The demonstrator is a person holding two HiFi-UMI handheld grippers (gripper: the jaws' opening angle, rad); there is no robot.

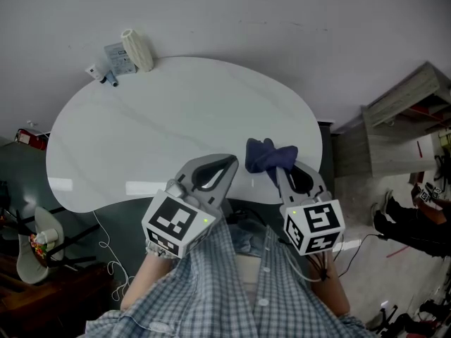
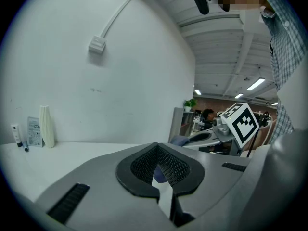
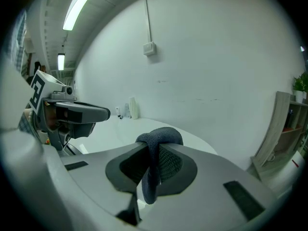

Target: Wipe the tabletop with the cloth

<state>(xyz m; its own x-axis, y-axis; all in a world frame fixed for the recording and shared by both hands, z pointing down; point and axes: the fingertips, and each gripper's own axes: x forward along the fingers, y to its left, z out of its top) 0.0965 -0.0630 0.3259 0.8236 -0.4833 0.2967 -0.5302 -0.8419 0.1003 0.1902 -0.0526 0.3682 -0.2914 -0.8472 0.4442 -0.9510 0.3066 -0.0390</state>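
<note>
Soft, even indoor light. Ceiling strip lights (image 3: 79, 6) glow at upper left in the right gripper view. The white tabletop (image 1: 176, 118) shows pale glare patches (near edge only). Both gripper views bulge, with black corners and blurred nearest surfaces.

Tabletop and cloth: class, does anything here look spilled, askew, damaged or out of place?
Nothing stands out. The white tabletop shows no spill. The dark blue cloth is bunched between the jaws of the right gripper, over the near edge, and the vase stands upright at the far edge.
</note>
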